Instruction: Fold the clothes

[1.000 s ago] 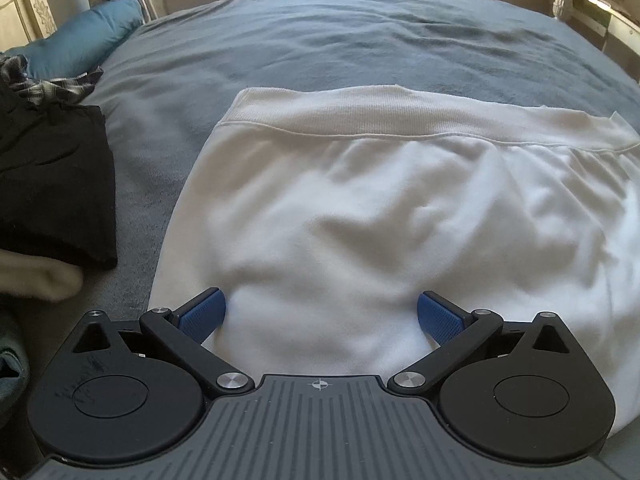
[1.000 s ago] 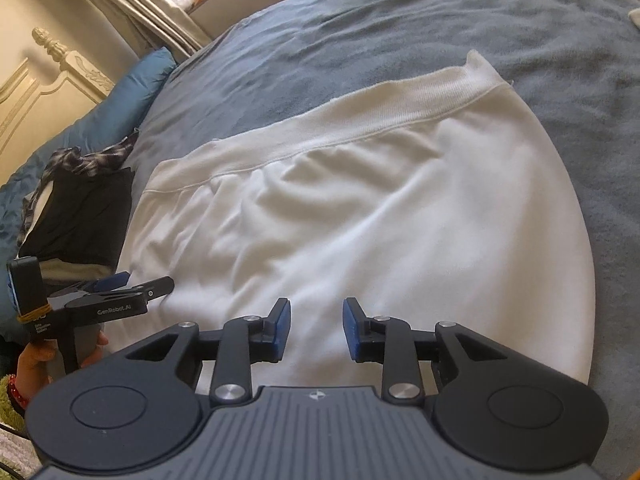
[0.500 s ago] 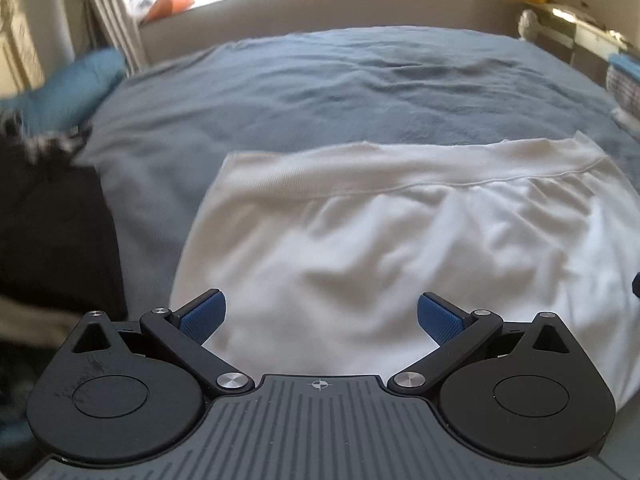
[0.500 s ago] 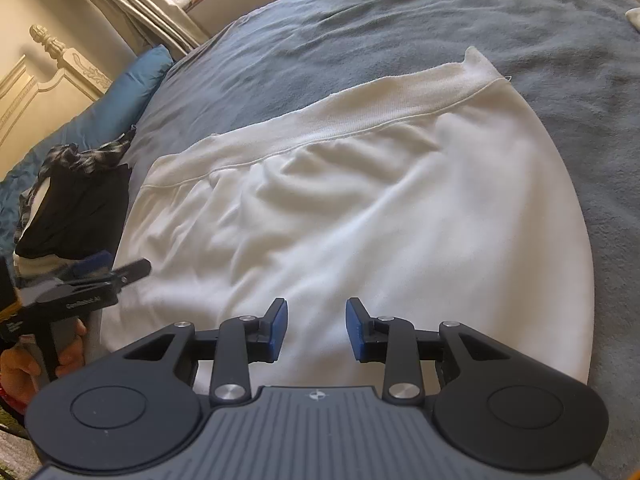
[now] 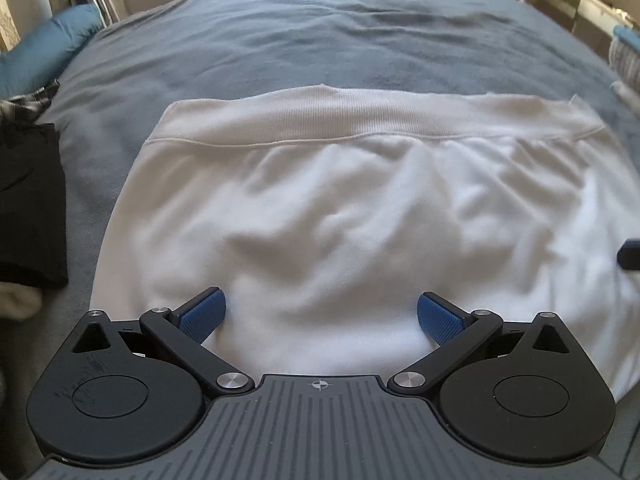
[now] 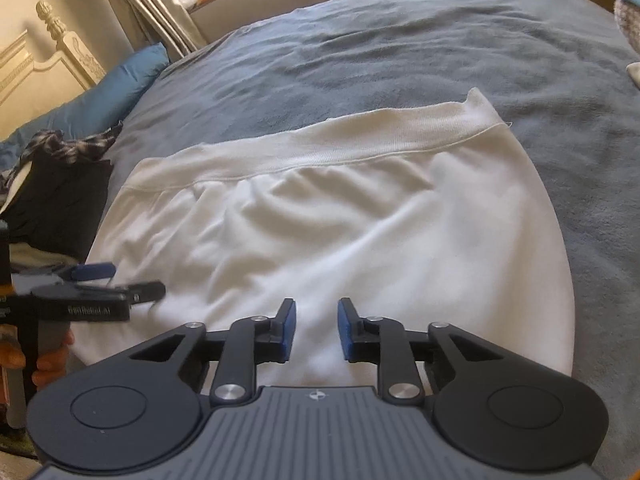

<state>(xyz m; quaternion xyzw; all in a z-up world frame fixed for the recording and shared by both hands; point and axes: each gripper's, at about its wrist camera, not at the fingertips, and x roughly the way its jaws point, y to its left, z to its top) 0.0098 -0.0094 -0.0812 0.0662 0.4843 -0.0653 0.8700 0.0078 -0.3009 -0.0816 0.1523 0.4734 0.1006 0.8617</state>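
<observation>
A white garment [image 5: 340,200] lies spread flat on the grey-blue bed [image 5: 320,32], its ribbed band [image 5: 360,116] on the far side. My left gripper [image 5: 320,316] stands wide open above the garment's near edge, with nothing pinched between its blue pads. In the right wrist view the same garment [image 6: 340,220] fills the middle, and the left gripper [image 6: 136,280] juts in from the left over its corner. My right gripper [image 6: 317,330] hangs over the near edge. Its jaws are closing, a narrow gap remains, and white cloth shows in that gap.
A pile of black clothes [image 5: 28,200] with a plaid piece on top lies left of the garment, also seen as the dark pile [image 6: 60,200]. A blue pillow [image 6: 108,96] and a cream headboard [image 6: 48,60] stand beyond it. A hand [image 6: 48,360] holds the left gripper's handle.
The right gripper's jaws have narrowed. The left gripper drew back to the left, then came back over the garment's corner, still wide open. The garment lies as before.
</observation>
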